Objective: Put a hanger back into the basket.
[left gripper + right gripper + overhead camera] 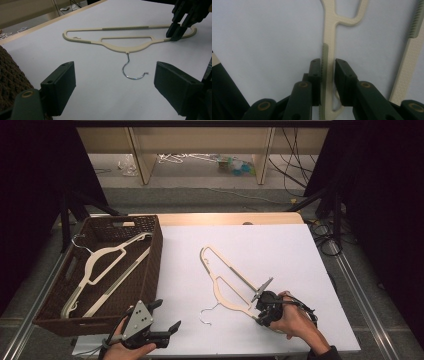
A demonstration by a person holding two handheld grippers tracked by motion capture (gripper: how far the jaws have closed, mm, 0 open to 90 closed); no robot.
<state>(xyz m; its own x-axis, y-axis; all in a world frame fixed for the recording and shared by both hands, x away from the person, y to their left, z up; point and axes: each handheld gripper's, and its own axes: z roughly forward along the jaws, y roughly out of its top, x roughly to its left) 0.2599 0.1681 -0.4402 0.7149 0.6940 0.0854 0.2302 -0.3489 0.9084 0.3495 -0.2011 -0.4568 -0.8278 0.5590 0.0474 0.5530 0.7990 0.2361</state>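
Black jaws of the right claw (pixel 327 75) stand nearest the lens in the right gripper view, closed to a narrow gap around one cream arm of the hanger (pixel 329 32); the left pad lies against the arm's ribbed grey strip, while a sliver of gap shows at the right pad, so the grip looks light rather than firm. Seen from the high view, the hanger (pixel 225 280) lies flat on the white table (pixel 300 250), its shoulder end between this claw's (pixel 262 302) jaws and its far tip pointing away from them. Its wire hook (pixel 132 71) rests on the table to one side of the right claw and directly ahead of the left claw (pixel 115 82), whose jaws stand wide apart with nothing between them.

Handling, by judgement: thin moulded plastic, light and fairly stiff, smooth except at the ribbed strips, which offer the surest purchase; the hook may swivel and snag. Held at one end, it will tend to droop or pivot.

Beyond the left claw (pixel 167 320), on the side away from the right claw, stands a brown woven basket (pixel 150 265) holding another hanger (pixel 107 262).
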